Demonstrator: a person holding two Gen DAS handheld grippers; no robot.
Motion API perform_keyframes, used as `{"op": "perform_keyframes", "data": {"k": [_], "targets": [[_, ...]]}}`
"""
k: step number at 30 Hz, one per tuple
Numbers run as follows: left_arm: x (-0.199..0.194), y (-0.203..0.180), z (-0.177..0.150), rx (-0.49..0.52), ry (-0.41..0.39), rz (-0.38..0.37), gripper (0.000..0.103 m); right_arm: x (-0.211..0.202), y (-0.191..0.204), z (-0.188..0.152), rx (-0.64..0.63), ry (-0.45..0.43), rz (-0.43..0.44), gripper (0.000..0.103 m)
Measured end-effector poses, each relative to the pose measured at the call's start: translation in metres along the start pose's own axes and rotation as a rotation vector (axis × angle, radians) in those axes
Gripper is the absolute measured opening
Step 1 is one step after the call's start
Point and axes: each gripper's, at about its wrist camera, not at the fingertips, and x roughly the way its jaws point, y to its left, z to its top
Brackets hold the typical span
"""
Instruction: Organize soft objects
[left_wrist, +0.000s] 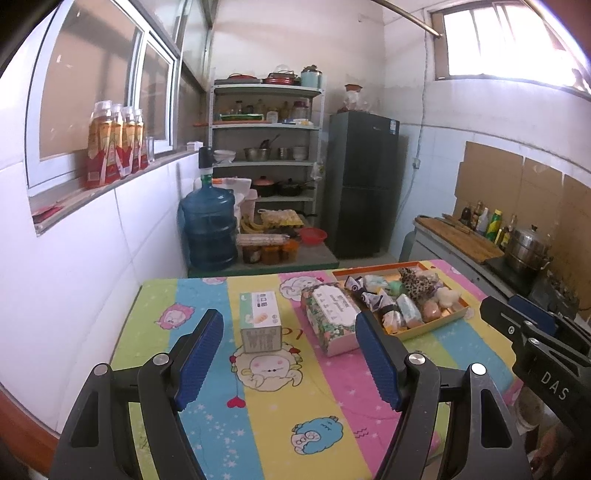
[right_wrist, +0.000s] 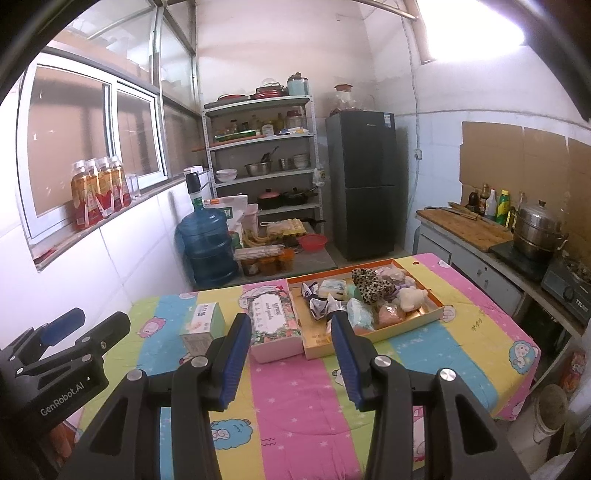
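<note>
The left gripper (left_wrist: 288, 354) and the right gripper (right_wrist: 288, 354) both hang above the table with the striped cartoon cloth (left_wrist: 258, 413). Their blue fingers stand wide apart, and nothing is between them.

The soft things lie together in the flat orange cardboard tray (right_wrist: 437, 309) at the far right of the table: a leopard-spotted cloth (right_wrist: 369, 288), a fluffy white toy (right_wrist: 408, 297), a pale blue packet (right_wrist: 360, 314) and some crinkly dark-and-white wrappers (right_wrist: 319, 304). What each one really is looks hard to tell from here.

Just left of the tray lies a flowery long box (right_wrist: 273, 325). Left of that stands a small green and white carton (left_wrist: 258, 321).

This could be the soft things waiting to be sorted, or already packed in the tray. The pictures fit both, so I cannot say which step this is. Any grab should be gentle, since soft things squash.
</note>
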Motion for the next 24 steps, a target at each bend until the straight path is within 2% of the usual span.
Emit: {"op": "perform_keyframes", "data": {"k": [24], "targets": [[0.0090,-0.0001,-0.0026,-0.001,0.020,-0.010,0.076,0.0055,-0.0067,-0.0034,0.006,0.021,0.004,0.045]]}}
